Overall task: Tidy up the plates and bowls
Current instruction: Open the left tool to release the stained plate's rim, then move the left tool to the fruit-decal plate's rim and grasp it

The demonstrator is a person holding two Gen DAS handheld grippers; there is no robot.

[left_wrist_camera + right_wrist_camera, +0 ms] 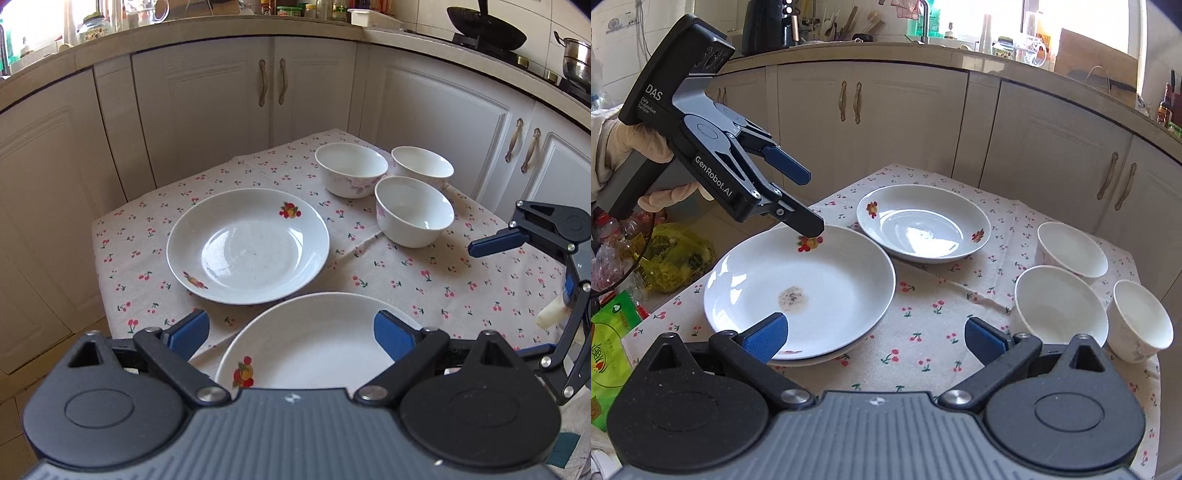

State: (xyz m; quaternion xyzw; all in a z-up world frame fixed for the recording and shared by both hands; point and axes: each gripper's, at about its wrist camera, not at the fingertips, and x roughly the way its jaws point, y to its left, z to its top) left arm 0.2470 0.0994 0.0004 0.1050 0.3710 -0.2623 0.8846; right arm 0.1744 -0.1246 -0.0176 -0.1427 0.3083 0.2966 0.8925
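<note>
Three bowls [1060,314] cluster beside far plate [923,223] — cabinets [886,122] behind.

White fruit-print plates [798,288], white bowls [351,168], cherry-print beige tablecloth [406,288]

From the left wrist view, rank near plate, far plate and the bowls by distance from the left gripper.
1. Near plate, between the left gripper fingers.
2. Far plate, just ahead, centre-left.
3. Three bowls, farthest, ahead to the right.

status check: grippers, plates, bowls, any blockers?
Left gripper open, over near plate rim. Right gripper open, empty, hovering. Far plate and three bowls unstacked on the cloth. Nothing in the way.
</note>
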